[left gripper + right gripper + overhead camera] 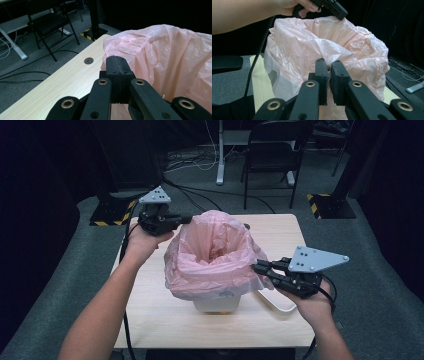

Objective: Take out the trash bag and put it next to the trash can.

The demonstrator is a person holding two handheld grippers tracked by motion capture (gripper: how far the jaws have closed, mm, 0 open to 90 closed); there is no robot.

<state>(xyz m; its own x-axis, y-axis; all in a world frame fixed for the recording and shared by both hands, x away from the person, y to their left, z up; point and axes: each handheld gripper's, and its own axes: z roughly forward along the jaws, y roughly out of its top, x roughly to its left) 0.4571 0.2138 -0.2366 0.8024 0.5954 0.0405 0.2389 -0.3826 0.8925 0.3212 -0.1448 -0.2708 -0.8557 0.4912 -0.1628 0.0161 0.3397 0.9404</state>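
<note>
Right now we have a pink plastic bag (pixel 212 255) draped as a liner over a small white bin (pixel 218 303) in the middle of the worktop (pixel 150 310). Our left tool (pixel 184 220) sits at the far left of the bag's rim, its jaws clenched flat together; in the left gripper view we cannot tell whether any film is caught between them. Our right tool (pixel 257 268) is at the near right of the rim, jaws nearly shut and pinching a fold of the bag.

We judge the main risk to be the thin film: a sharp pull from either side could tear it or slip it out of the pinch, and an uneven tug might drag the light bin sideways or tip it. If the left tool holds nothing, the rim would sag there.

We can read no brand or writing; a grey mark (pixel 226 294) on the bin is too small to make out.
</note>
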